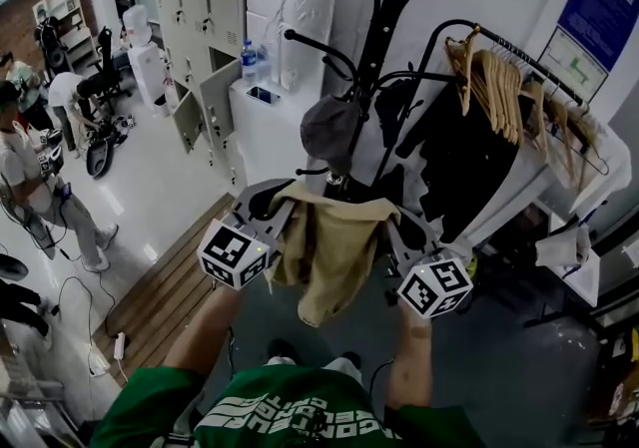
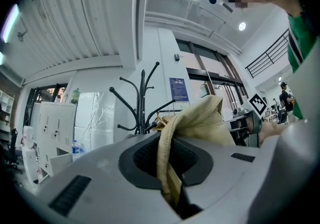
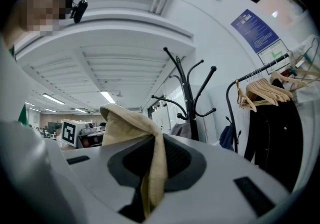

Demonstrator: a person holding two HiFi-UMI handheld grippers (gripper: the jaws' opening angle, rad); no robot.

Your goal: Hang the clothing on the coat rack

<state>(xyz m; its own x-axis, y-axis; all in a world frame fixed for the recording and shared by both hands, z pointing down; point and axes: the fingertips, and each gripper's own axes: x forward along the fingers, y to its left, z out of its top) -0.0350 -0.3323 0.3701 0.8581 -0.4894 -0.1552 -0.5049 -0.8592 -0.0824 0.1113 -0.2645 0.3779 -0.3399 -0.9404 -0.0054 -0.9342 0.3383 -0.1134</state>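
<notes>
A tan garment hangs stretched between my two grippers just in front of the black coat rack. My left gripper is shut on its left edge; the cloth is pinched between the jaws. My right gripper is shut on the right edge, with the cloth caught in the jaws. The rack stands straight ahead with curved hooks, and it shows as well in the right gripper view. A grey cap hangs on one lower hook.
To the right a black clothes rail holds wooden hangers and dark clothes. A white cabinet with a water bottle stands behind the rack. Grey lockers and people are at the left.
</notes>
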